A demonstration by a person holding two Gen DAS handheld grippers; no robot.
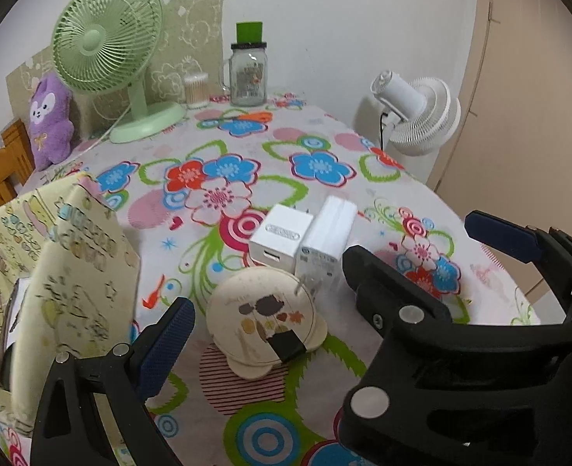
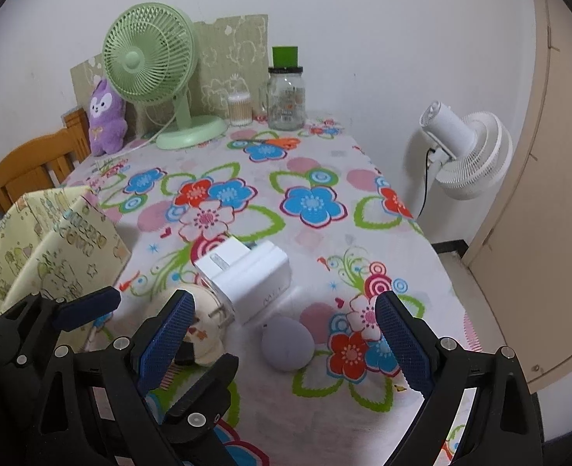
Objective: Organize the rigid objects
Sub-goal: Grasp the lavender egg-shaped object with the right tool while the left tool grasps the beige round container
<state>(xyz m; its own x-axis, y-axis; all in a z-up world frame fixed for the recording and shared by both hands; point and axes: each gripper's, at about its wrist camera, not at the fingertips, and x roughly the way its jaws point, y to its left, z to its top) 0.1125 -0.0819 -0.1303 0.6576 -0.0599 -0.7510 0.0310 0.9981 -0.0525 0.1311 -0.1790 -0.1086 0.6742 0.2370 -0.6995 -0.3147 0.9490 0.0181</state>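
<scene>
The bench (image 2: 325,163), under a flowered cloth, carries a patterned fabric box (image 2: 56,248) at its left edge. Mid-bench, two white chargers (image 2: 247,275) lie touching, a cream round case (image 1: 262,318) just before them. The grey egg-shaped object (image 2: 286,343) lies between the released right hand-held gripper's (image 2: 282,345) fingers, untouched. The left hand-held gripper (image 1: 325,268) gapes around the case and chargers.

I see four small things bunched mid-table. Two white chargers lie side by side, touching: a cube (image 1: 280,239) with its port facing me, and a longer block (image 1: 326,242) with prongs showing. A cream round case (image 1: 264,320) with a black tab sits just before them. A grey egg-shaped thing (image 2: 287,343) lies near the block.
</scene>
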